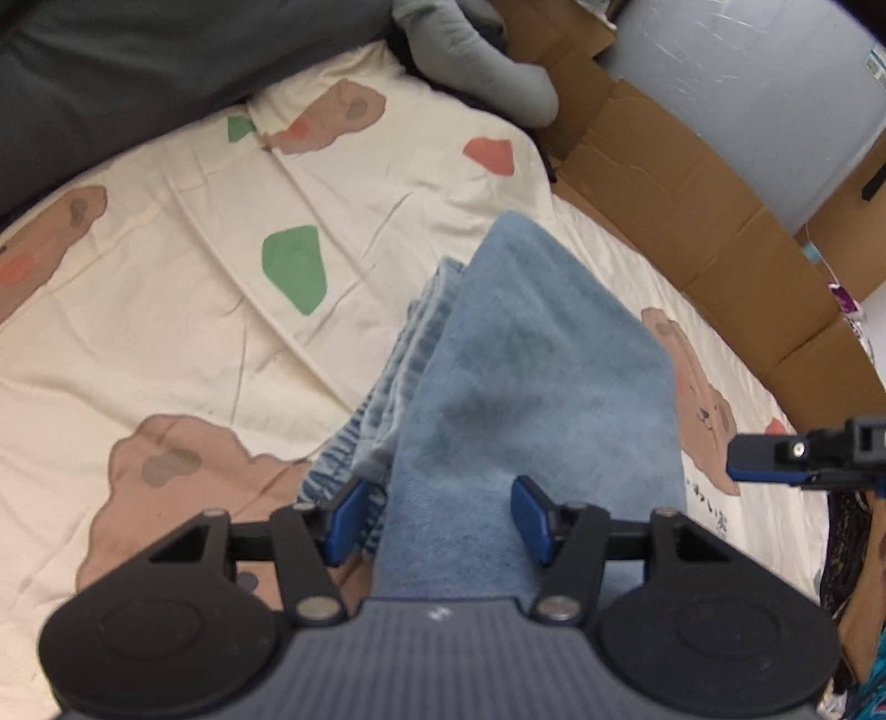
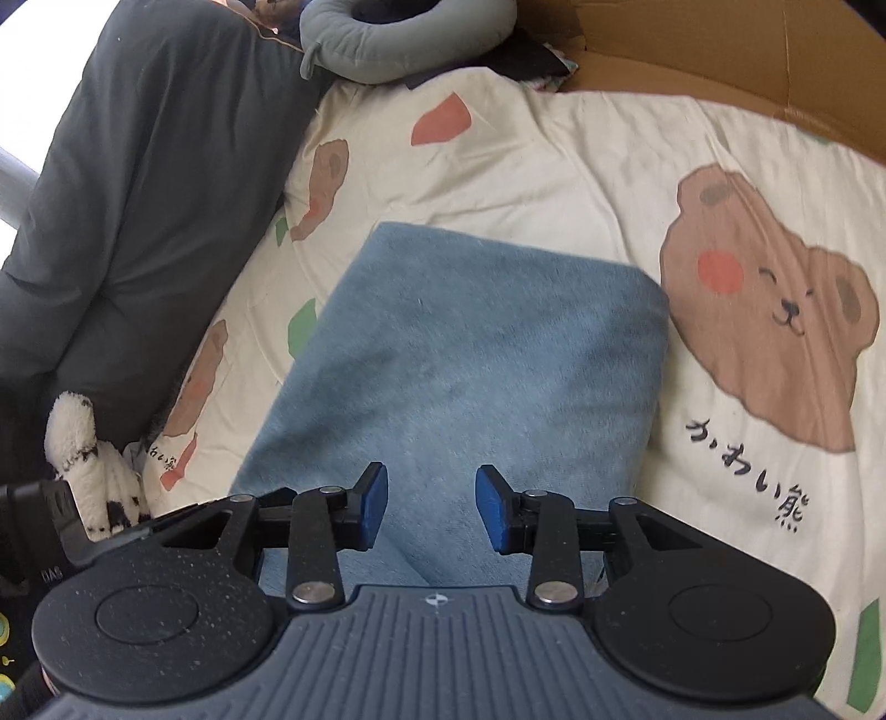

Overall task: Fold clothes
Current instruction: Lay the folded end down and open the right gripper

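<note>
Folded light-blue jeans point(image 1: 531, 365) lie on a cream bedsheet point(image 1: 183, 310) printed with brown bears. In the left wrist view their gathered waistband layers show along the left edge. My left gripper point(image 1: 440, 520) hovers over the near end of the jeans, jaws wide apart, the denim lying flat below and between the blue pads point(image 1: 531, 518). In the right wrist view the jeans point(image 2: 470, 354) form a thick rectangular pad. My right gripper point(image 2: 432, 509) stands open just above their near edge. The right gripper's tip point(image 1: 775, 459) also shows at the right of the left view.
A dark grey duvet point(image 2: 144, 183) is bunched along the far left of the bed. A grey neck pillow point(image 2: 382, 44) lies at the head. Flattened cardboard point(image 1: 692, 210) lines the far side. A white plush toy point(image 2: 83, 443) sits by the bed's left edge.
</note>
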### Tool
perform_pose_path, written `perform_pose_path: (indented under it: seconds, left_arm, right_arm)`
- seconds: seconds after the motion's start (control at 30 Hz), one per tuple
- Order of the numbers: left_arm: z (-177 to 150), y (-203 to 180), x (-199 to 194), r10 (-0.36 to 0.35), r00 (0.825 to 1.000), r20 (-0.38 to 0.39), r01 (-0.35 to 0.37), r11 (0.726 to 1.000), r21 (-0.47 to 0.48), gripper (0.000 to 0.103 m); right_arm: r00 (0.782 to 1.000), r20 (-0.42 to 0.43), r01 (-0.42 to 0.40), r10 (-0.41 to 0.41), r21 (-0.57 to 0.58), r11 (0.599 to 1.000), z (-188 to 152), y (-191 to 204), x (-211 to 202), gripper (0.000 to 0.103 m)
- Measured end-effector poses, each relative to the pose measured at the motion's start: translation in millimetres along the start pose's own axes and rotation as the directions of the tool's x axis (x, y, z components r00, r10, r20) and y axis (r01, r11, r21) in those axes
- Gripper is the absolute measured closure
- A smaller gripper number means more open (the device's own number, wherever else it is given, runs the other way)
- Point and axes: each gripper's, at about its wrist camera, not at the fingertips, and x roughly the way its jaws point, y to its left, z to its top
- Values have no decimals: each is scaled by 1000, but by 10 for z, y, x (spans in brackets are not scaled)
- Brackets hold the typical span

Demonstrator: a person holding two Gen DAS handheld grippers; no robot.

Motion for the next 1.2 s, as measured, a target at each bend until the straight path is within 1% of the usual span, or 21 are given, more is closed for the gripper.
perform_pose_path:
  seconds: [0.03, 0.1, 0.13, 0.2, 0.27, 0.37, 0.43, 0.5, 0.67, 0.8, 0.9, 1.0, 1.07, 1.2]
  left_arm:
    - [6, 8, 0, -1, 1000, -4, 1, 1000, -2, 45]
    - [19, 9, -7, -5, 1000, -9, 5, 1000, -1, 53]
    - [24, 0, -14, -8, 1000, -8, 8, 1000, 6, 63]
    - [37, -38, -23, 6, 1000, -5, -5, 999, 33, 66]
    - [39, -52, -35, 1, 1000, -2, -1, 999, 33, 74]
    - [28, -56, -92, -5, 1000, 9, 4, 999, 38, 85]
    - [26, -108, -148, 16, 1000, 16, -17, 997, 76, 87]
    - [30, -184, -208, 28, 999, 19, -30, 994, 110, 88]
    - [47, -261, -311, 37, 999, 15, -39, 991, 129, 89]
    - [37, -235, -371, 52, 998, 20, -54, 992, 115, 89]
    - [-24, -153, -345, 57, 998, 14, -58, 994, 92, 89]
    - [-89, -67, -315, 61, 998, 8, -62, 996, 69, 89]
    - [-100, 36, -258, 38, 999, 14, -38, 999, 31, 89]
    - [-114, 117, -161, 20, 1000, 1, -20, 999, 44, 87]
  right_arm:
    - [1000, 0, -3, 3, 4, 1000, -22, -28, 23, 61]
    - [1000, 1, -10, 10, 15, 1000, -60, -83, 56, 61]
    - [1000, 2, -15, 15, 21, 1000, -78, -111, 68, 61]
    - [1000, 4, -25, 25, 37, 999, -102, -163, 93, 61]
    - [999, 5, -41, 41, 73, 997, -116, -231, 116, 61]
    - [999, 9, -37, 37, 85, 996, -142, -276, 142, 61]
    - [1000, 4, -25, 25, 78, 997, -153, -277, 165, 61]
    - [1000, -5, -27, 28, 87, 996, -157, -291, 196, 61]
    - [999, -3, -37, 37, 55, 998, -155, -280, 207, 61]
    - [1000, -2, -10, 10, 62, 998, -181, -406, 192, 61]
    - [1000, 0, 4, -4, 97, 995, -212, -539, 212, 61]
    - [1000, -1, 10, -10, 105, 994, -257, -607, 237, 61]
    - [1000, 4, 13, -13, 103, 995, -285, -631, 252, 61]
    - [1000, 30, -12, 8, 136, 991, -314, -722, 282, 60]
